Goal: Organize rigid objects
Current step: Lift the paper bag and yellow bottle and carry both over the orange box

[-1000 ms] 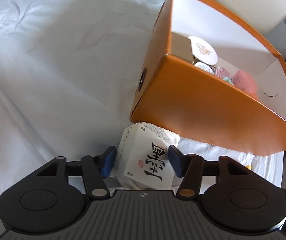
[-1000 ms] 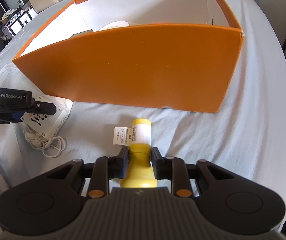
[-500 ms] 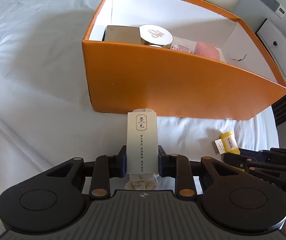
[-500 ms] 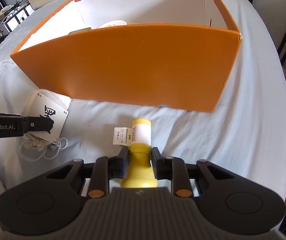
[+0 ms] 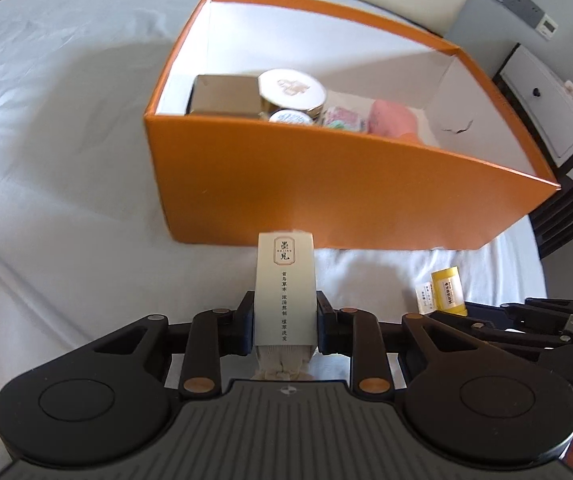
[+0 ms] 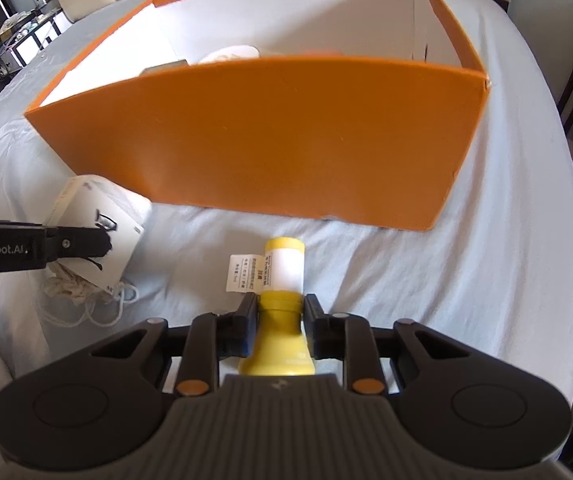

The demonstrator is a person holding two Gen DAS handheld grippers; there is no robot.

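The left gripper (image 5: pixel 285 322) pinches a cream packet (image 5: pixel 285 286) by its two narrow sides, so that the long printed face looks up at the camera. I think this grip keeps the flat packet steady for a lift over the wall of the box. A cloth bag with white cord (image 6: pixel 86 294) hangs under the packet and drags on the sheet. The writing on the packet is in Chinese characters, in one column under a small framed logo; I cannot read it surely.

The right gripper (image 6: pixel 281 322) is pressed together on the neck of a yellow bottle (image 6: pixel 280 320), where the bottle is thinnest and the pads can hold it well. The bottle has a white band and a small paper tag (image 6: pixel 242 274) with fine print, too small to read. On the side of the left gripper, in the right wrist view, stands "GenRobot.AI".

Both things are just in front of the orange box (image 5: pixel 326 196), which stands on the white sheet (image 5: pixel 54 168). Inside it, along the near wall, are a brown carton (image 5: pixel 224 94), a round tin (image 5: pixel 291 88) with a gold emblem on its lid, a smaller tin (image 5: pixel 289 117), a patterned packet (image 5: pixel 344 118) and a pink thing (image 5: pixel 392 118). So the box seems the place where the things are collected.
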